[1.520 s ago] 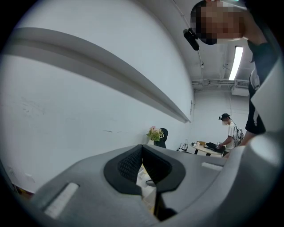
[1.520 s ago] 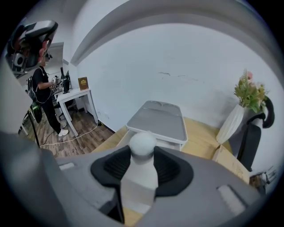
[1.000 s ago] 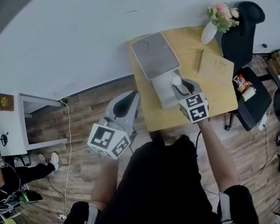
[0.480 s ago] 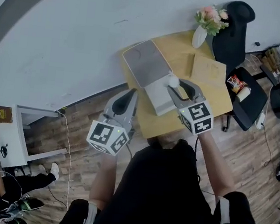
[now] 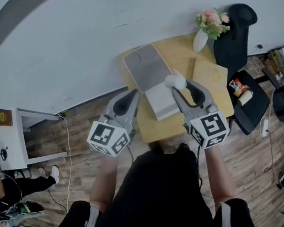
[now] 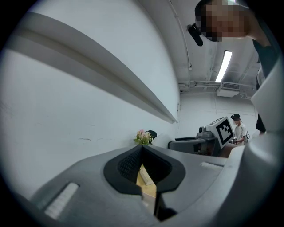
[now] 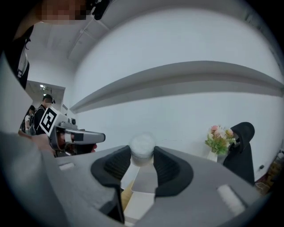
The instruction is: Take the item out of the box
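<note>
Over the wooden table [image 5: 180,51], the right tool [image 5: 180,85] grips a fuzzy white ball [image 5: 174,80].

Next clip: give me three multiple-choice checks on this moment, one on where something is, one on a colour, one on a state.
1. Where is the white ball relative to the box?
A. inside it
B. held up over it in the right claw
C. underneath it

2. What colour is the vase?
A. white
B. black
C. red

3. How is the box's lid?
A. shut
B. open, laid back
C. missing

Answers:
1. B: the right gripper view shows the pads pressing the ball, with the box below.
2. A: the head view shows a white vase under the flowers.
3. B: the grey lid lies back beside the white base.
</note>
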Action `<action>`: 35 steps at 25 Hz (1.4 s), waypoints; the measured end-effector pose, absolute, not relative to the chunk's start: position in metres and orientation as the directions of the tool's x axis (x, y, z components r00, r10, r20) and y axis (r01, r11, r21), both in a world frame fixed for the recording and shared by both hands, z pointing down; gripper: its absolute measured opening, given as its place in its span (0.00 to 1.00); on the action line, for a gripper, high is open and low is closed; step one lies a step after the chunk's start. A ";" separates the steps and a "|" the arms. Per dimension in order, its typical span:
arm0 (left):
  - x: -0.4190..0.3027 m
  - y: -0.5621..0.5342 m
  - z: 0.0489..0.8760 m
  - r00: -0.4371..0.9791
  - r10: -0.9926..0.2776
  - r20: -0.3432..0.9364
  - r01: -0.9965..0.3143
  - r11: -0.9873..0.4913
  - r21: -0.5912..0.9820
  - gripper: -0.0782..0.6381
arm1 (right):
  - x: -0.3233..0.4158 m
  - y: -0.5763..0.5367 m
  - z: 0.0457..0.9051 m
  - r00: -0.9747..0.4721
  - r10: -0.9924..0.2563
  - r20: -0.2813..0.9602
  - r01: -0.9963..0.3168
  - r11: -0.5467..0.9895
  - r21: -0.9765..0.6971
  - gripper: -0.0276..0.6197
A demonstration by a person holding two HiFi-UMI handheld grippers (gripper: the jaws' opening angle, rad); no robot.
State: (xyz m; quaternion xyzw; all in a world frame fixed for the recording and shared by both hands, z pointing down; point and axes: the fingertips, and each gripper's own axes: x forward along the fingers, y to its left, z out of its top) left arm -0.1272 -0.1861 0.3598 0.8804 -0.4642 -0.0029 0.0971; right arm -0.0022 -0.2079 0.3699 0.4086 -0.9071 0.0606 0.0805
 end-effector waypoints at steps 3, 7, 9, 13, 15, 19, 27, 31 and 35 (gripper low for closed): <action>-0.129 -0.186 0.361 0.564 -0.821 0.086 -0.820 -0.545 0.176 0.12 | -0.004 -0.202 0.353 -0.671 -0.727 0.144 -0.740 0.671 -0.057 0.30; -0.131 -0.185 0.362 0.558 -0.825 0.089 -0.823 -0.538 0.181 0.12 | -0.005 -0.199 0.342 -0.681 -0.724 0.110 -0.732 0.678 -0.065 0.29; -0.131 -0.184 0.363 0.557 -0.826 0.089 -0.824 -0.536 0.182 0.12 | -0.004 -0.197 0.340 -0.681 -0.726 0.097 -0.732 0.678 -0.068 0.29; -0.134 -0.182 0.365 0.552 -0.829 0.090 -0.828 -0.531 0.181 0.12 | -0.006 -0.194 0.342 -0.687 -0.722 0.085 -0.727 0.683 -0.070 0.29; -0.134 -0.181 0.365 0.551 -0.830 0.090 -0.828 -0.530 0.181 0.12 | -0.006 -0.194 0.343 -0.686 -0.722 0.086 -0.727 0.683 -0.068 0.29; -0.136 -0.184 0.364 0.547 -0.832 0.090 -0.831 -0.527 0.179 0.12 | -0.004 -0.199 0.344 -0.681 -0.728 0.084 -0.733 0.676 -0.078 0.28; -0.135 -0.184 0.362 0.549 -0.831 0.088 -0.830 -0.529 0.180 0.12 | -0.002 -0.198 0.341 -0.683 -0.726 0.081 -0.730 0.679 -0.076 0.29; -0.133 -0.183 0.363 0.552 -0.829 0.087 -0.827 -0.532 0.181 0.12 | 0.001 -0.197 0.342 -0.680 -0.729 0.078 -0.733 0.676 -0.077 0.28; -0.133 -0.180 0.365 0.551 -0.830 0.089 -0.828 -0.530 0.183 0.12 | 0.000 -0.194 0.345 -0.682 -0.726 0.085 -0.731 0.678 -0.074 0.28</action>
